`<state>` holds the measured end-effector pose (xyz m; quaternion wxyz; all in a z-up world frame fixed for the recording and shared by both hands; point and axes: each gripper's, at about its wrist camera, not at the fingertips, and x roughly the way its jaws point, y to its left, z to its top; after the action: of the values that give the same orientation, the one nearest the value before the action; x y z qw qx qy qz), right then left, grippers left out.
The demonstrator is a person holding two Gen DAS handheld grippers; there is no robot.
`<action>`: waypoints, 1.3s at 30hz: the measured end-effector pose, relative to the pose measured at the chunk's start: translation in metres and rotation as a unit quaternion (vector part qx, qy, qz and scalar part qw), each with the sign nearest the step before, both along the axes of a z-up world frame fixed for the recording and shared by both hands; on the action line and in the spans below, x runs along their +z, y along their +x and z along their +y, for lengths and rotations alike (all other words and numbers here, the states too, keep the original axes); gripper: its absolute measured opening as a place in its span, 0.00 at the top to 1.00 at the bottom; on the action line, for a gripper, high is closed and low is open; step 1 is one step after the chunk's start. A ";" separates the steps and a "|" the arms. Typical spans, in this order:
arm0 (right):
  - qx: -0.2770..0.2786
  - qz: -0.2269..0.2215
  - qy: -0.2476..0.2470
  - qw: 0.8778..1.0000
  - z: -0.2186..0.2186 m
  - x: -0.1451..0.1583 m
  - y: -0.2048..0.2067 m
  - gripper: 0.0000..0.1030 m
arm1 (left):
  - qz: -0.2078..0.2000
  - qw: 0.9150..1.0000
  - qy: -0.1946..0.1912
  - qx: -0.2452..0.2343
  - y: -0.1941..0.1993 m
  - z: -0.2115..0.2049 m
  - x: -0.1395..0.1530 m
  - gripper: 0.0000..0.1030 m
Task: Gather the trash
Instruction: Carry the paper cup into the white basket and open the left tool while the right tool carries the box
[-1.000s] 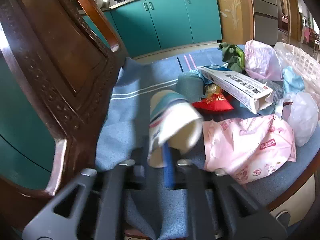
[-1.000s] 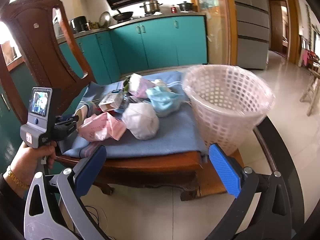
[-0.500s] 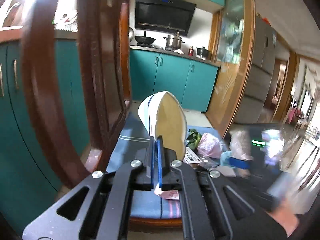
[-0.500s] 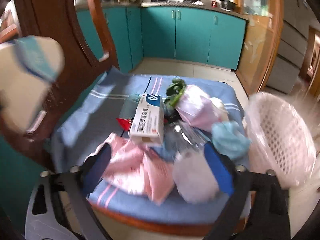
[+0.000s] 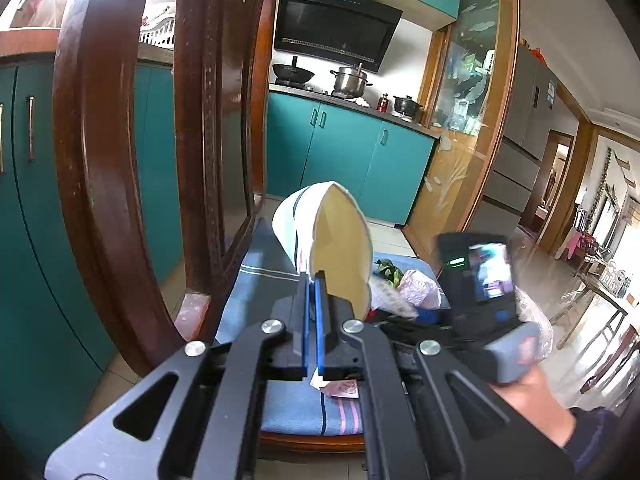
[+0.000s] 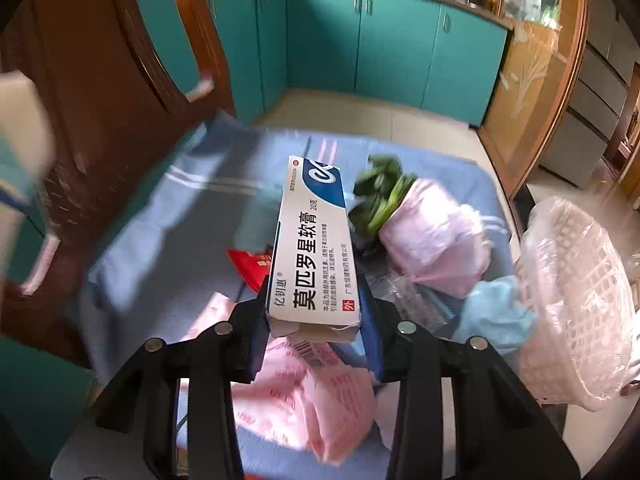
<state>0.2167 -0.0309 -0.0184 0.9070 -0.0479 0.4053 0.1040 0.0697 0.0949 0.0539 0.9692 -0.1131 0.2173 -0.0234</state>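
My left gripper (image 5: 312, 280) is shut on the rim of a squashed white paper cup (image 5: 332, 240) and holds it up above the chair seat. My right gripper (image 6: 314, 308) is closed on the near end of a white and blue ointment box (image 6: 314, 240), over the trash pile. On the blue cloth (image 6: 160, 232) lie a pink plastic bag (image 6: 312, 400), a red wrapper (image 6: 250, 266), a pale pink bag with green leaves (image 6: 432, 236) and a light blue wad (image 6: 496, 312). A white mesh basket (image 6: 576, 312) lined with a bag stands at the right.
The dark wooden chair back (image 5: 120, 160) rises close on the left. Teal kitchen cabinets (image 6: 392, 40) stand behind. The right hand-held gripper with its screen (image 5: 484, 280) shows in the left wrist view, beside the cup.
My left gripper has lifted the cup off the cloth. My right gripper has moved in over the pile and closed on the ointment box.
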 end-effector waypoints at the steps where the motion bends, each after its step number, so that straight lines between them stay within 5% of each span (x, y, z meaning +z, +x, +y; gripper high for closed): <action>1: 0.002 -0.014 0.010 1.000 -0.006 0.011 -0.010 0.61 | 0.001 1.000 0.001 -0.003 0.000 -0.001 -0.001 0.97; 7: -0.004 -0.075 0.043 0.996 -0.053 0.049 -0.083 0.62 | 0.016 0.999 0.008 -0.030 -0.001 -0.017 -0.004 0.97; 12: -0.041 -0.099 0.073 0.992 -0.096 0.042 -0.131 0.62 | 0.024 0.998 0.033 -0.051 -0.006 -0.041 -0.010 0.97; 39: -0.030 -0.095 0.095 0.990 -0.117 0.031 -0.143 0.62 | 0.044 0.995 0.078 -0.049 0.000 -0.075 -0.031 0.97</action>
<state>0.0733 -0.1476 0.0124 0.9446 0.0411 0.3066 0.1096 0.0700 0.0201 0.0233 0.9624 -0.0270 0.2658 -0.0485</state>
